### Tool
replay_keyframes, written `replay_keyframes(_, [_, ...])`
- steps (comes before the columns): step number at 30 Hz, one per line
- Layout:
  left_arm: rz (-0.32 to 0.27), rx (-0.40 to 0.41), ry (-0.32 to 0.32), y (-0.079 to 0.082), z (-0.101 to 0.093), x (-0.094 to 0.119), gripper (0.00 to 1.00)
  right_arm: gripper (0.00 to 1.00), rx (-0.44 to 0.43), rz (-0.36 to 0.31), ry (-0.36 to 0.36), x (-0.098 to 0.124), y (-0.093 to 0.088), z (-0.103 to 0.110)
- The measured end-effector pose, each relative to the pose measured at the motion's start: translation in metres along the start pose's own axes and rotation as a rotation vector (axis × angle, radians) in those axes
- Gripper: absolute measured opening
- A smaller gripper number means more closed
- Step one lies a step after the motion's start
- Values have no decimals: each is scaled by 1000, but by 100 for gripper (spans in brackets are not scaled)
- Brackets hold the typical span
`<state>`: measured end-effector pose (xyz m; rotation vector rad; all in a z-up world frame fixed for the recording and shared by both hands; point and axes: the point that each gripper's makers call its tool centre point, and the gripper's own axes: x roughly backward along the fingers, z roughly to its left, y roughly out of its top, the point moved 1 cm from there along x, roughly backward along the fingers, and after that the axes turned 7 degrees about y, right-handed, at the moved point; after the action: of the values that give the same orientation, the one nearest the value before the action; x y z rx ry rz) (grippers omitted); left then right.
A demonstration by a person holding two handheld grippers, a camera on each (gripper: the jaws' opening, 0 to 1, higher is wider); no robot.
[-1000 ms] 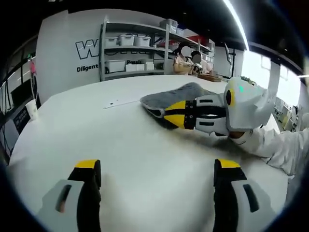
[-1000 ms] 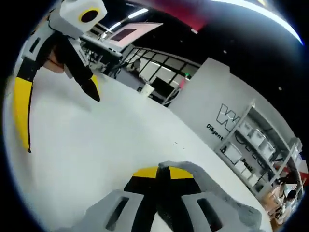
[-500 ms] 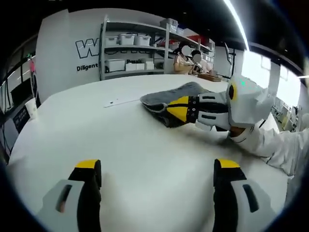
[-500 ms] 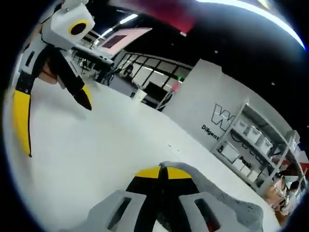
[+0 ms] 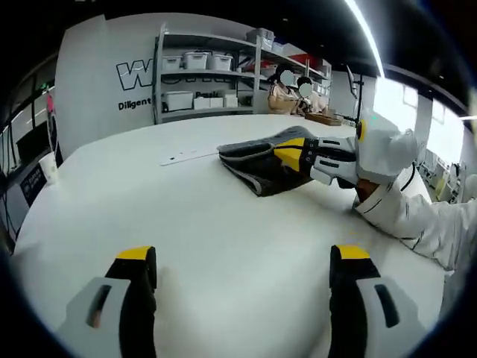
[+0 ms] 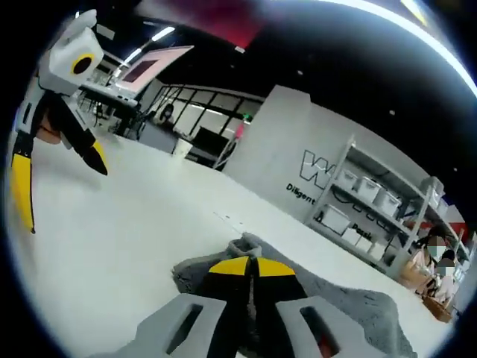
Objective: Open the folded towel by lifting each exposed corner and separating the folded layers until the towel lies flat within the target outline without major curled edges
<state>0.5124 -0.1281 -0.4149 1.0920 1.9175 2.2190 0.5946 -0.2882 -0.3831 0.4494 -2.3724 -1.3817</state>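
Note:
A folded grey towel lies on the white table, far from the left gripper. My right gripper reaches in from the right and is shut on the towel's upper layer, holding that edge raised above the lower layers. In the right gripper view, the right gripper has its yellow tips pressed together on the grey towel. My left gripper hangs open over bare table, nothing between its jaws. It appears again as the left gripper at the upper left, jaws spread.
A white sleeve lies along the table's right side. A thin pale strip rests on the table left of the towel. A paper cup stands off the left edge. Shelving with bins and seated people stand behind.
The right gripper, shut on the towel's top layer, has lifted it and drawn it back to the right, opening the fold. The left gripper has stayed still.

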Motion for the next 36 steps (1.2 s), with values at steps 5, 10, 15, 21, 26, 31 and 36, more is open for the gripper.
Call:
replay_keyframes(5, [4, -1, -1, -1, 0, -1, 95, 0, -7, 22, -64, 10, -11, -24])
replay_keyframes(10, [3, 0, -2, 0, 1, -1, 95, 0, 9, 30, -103, 20, -17, -41])
replay_keyframes(15, [3, 0, -3, 0, 2, -1, 95, 0, 23, 38, -130, 27, -23, -54])
replay_keyframes(21, [5, -3, -8, 0, 1, -2, 95, 0, 39, 55, -157, 35, -31, -67])
replay_keyframes(26, [2, 1, -5, 0, 2, -1, 95, 0, 31, 56, -174, 39, -36, -81])
replay_keyframes(31, [2, -1, -7, 0, 2, -1, 95, 0, 39, 72, -210, 45, -45, -99])
replay_keyframes(36, [-1, 0, -7, 1, 1, 0, 95, 0, 48, 86, -241, 55, -53, -114])
